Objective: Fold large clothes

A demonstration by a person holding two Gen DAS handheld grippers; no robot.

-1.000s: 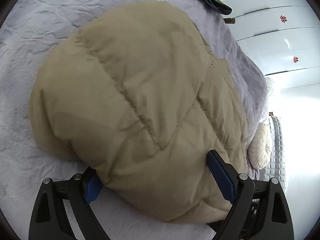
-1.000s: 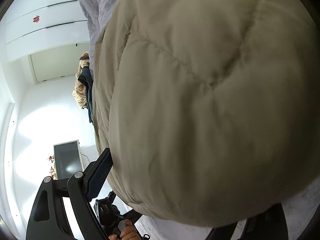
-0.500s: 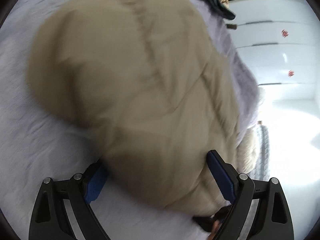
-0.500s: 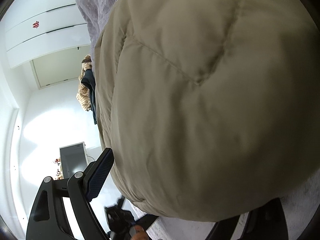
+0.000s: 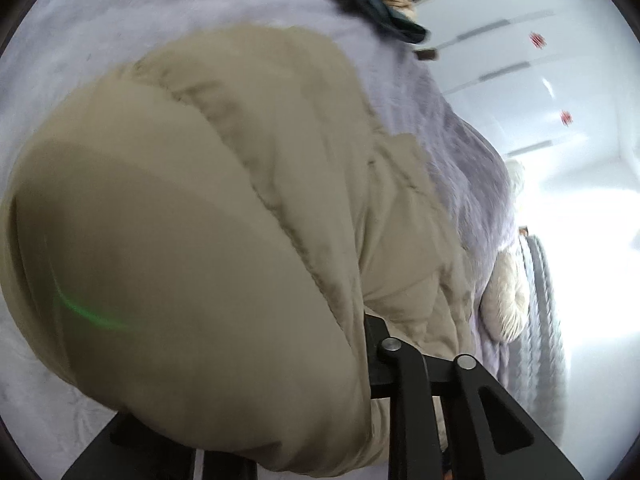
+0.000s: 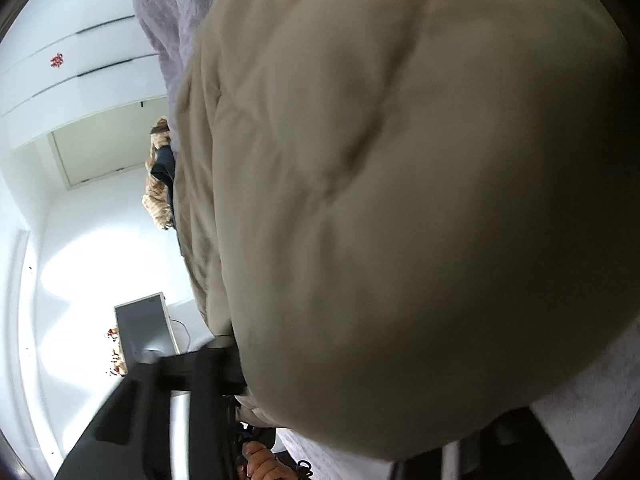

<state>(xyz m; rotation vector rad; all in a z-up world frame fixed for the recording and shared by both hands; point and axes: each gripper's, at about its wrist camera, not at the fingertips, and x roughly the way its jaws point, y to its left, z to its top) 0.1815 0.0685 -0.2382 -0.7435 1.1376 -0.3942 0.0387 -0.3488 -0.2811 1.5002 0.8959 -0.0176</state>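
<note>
Left wrist view: a lavender bedspread (image 5: 460, 148) runs to its edge at right, with bright open floor beyond and white wardrobe doors (image 5: 520, 72) behind. The beige puffer jacket (image 5: 192, 248) lies bunched on the bed, filling the near frame. Both the left gripper (image 5: 256, 432) and the right gripper (image 6: 360, 420) are closing on jacket padding, pads hidden in fabric.

Left gripper (image 5: 256, 412) closing on the beige puffer jacket (image 5: 200, 240)

Padded fabric bulges between its jaws; the lilac bedspread (image 5: 460, 152) stretches ahead, a cream cushion (image 5: 506, 296) to its right.
</note>
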